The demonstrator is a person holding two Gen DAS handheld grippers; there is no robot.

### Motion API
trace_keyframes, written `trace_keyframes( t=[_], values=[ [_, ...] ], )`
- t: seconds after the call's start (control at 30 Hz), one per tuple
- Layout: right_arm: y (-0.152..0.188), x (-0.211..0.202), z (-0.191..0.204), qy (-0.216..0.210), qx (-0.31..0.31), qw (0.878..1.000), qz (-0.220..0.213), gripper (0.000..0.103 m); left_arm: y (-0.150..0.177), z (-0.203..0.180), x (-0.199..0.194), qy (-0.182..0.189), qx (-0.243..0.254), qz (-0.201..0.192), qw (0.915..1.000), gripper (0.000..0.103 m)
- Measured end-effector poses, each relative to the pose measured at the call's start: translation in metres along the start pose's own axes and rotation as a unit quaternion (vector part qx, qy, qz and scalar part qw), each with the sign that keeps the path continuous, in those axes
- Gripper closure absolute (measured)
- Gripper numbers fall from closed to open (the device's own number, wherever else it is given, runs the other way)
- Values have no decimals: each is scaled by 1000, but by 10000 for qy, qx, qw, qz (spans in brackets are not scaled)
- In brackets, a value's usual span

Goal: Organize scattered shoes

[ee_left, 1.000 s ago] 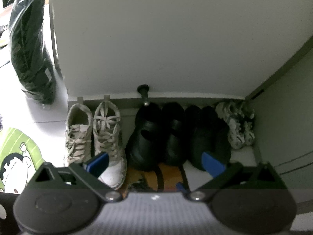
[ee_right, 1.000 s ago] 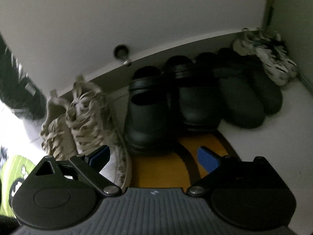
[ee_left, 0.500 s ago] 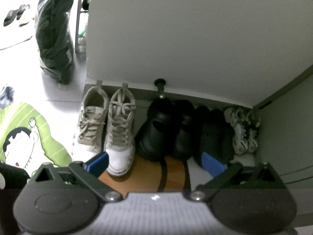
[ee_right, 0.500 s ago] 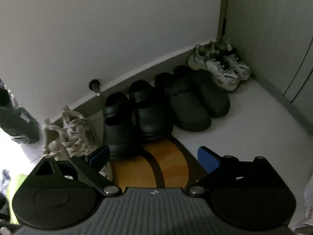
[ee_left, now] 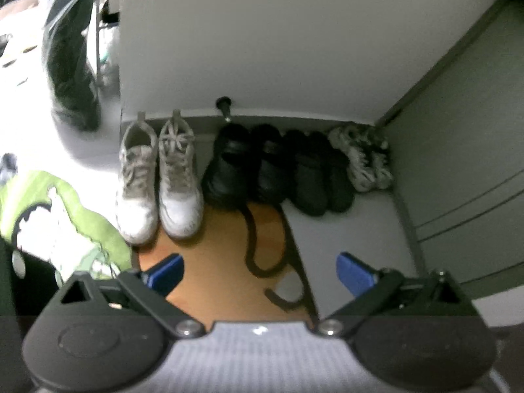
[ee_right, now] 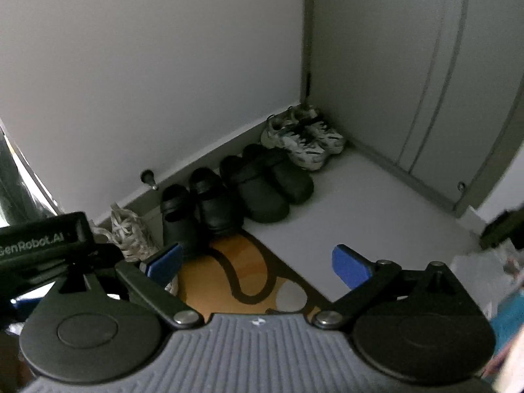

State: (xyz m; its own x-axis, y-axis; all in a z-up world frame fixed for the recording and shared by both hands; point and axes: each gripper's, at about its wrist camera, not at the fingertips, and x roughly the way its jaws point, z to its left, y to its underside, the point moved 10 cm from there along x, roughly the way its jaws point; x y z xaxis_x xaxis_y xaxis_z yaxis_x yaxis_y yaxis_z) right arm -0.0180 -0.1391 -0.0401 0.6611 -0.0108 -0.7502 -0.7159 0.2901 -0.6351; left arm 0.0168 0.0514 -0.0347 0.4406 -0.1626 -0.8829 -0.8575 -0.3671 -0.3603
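Both tools (ee_left: 258, 273) (ee_right: 257, 267) now farther from shoe row (ee_left: 255, 167)

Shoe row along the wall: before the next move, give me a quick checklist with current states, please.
1. Left gripper empty, jaws apart: ok.
2. Right gripper empty, jaws apart: ok.
3. White sneakers paired side by side, heels to the wall: ok.
4. Black clogs and dark slip-ons side by side in the row: ok.
5. Patterned sneakers paired in the corner: ok.
6. No stray shoe left outside the row: cannot tell; the floor beyond the orange mat and the green mat is only partly in view.
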Motion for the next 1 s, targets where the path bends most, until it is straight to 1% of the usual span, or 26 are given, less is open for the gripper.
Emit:
trace_keyframes(
  t=[0.03,0.1,0.13,0.27,0.33,0.4,0.47,0.57,0.6,0.63,0.67,0.77,0.8,0.87,0.93,0.97,1.0],
  values=[
    [3,-13,-3,-3,-5,10000,-93,2,3,1,-6,-63,-6,-38,10000,1],
    [4,-23,-8,-11,-16,9998,-183,2,11,4,-31,-148,-35,-173,9997,1],
    [4,-31,-12,-20,-10,9997,-255,2,13,6,-37,-172,-61,-208,9996,1],
    [7,-46,-26,30,203,9994,-276,2,18,20,-67,-253,-226,-363,9988,1],
    [3,-61,-32,67,313,9982,-505,2,19,27,-86,-290,-169,-448,9984,1],
    [1,-71,-35,36,449,9971,-617,2,20,28,-93,-259,-92,-482,9985,1],
    [0,-81,-36,0,599,9956,-723,2,23,29,-108,-145,65,-508,9986,1],
    [2,-98,-34,181,730,9941,-783,2,24,31,-120,30,170,-537,9984,0],
    [5,-101,-30,210,767,9948,-644,2,25,32,-125,84,213,-560,9982,0],
    [6,-104,-25,122,764,9950,-638,2,27,35,-128,90,264,-565,9980,0],
    [6,-107,-22,78,743,9949,-671,2,29,38,-132,92,316,-569,9978,0],
    [0,-118,-6,-225,476,9943,-932,2,39,51,-136,131,356,-558,9977,0],
    [-2,-120,1,-328,354,9941,-974,2,44,53,-136,248,491,-441,9975,0],
    [1,-121,11,-396,153,9952,-887,2,49,55,-140,340,770,-397,9957,0],
    [7,-123,21,-448,16,9961,-756,2,51,59,-147,305,989,-444,9936,0],
    [7,-123,23,-434,-33,9961,-764,2,50,61,-149,324,1005,-483,9932,0],
    [8,-127,27,-383,-204,9952,-882,2,49,62,-150,346,1016,-521,9929,0]
  ],
)
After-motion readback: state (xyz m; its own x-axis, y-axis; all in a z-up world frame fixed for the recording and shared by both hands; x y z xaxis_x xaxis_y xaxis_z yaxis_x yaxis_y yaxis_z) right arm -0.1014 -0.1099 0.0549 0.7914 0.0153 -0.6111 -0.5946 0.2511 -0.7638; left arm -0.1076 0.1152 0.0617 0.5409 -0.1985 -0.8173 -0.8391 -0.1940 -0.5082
